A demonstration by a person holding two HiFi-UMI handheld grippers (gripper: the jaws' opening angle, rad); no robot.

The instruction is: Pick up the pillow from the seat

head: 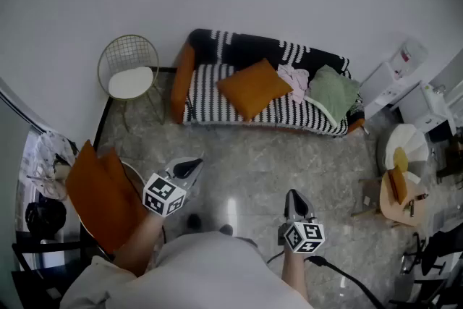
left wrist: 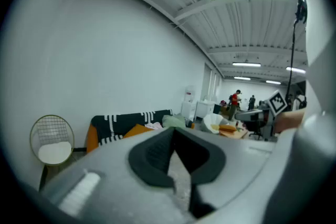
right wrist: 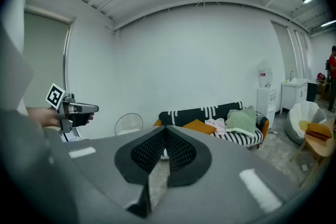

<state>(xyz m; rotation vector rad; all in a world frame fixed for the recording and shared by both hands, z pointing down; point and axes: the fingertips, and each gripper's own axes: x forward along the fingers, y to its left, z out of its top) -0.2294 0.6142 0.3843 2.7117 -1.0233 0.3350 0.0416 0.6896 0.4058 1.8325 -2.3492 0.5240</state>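
An orange square pillow lies on the seat of a black-and-white striped sofa, left of a pink cloth and a green cushion. Both grippers are held over the floor well short of the sofa. My left gripper is shut and empty, and my right gripper is shut and empty too. In the left gripper view the closed jaws point toward the sofa and the pillow. The right gripper view shows the pillow beyond its closed jaws.
A wire chair with a white seat stands left of the sofa. Orange cushions lie at my left. A low wooden table and a white chair are at the right, with a cable on the speckled floor.
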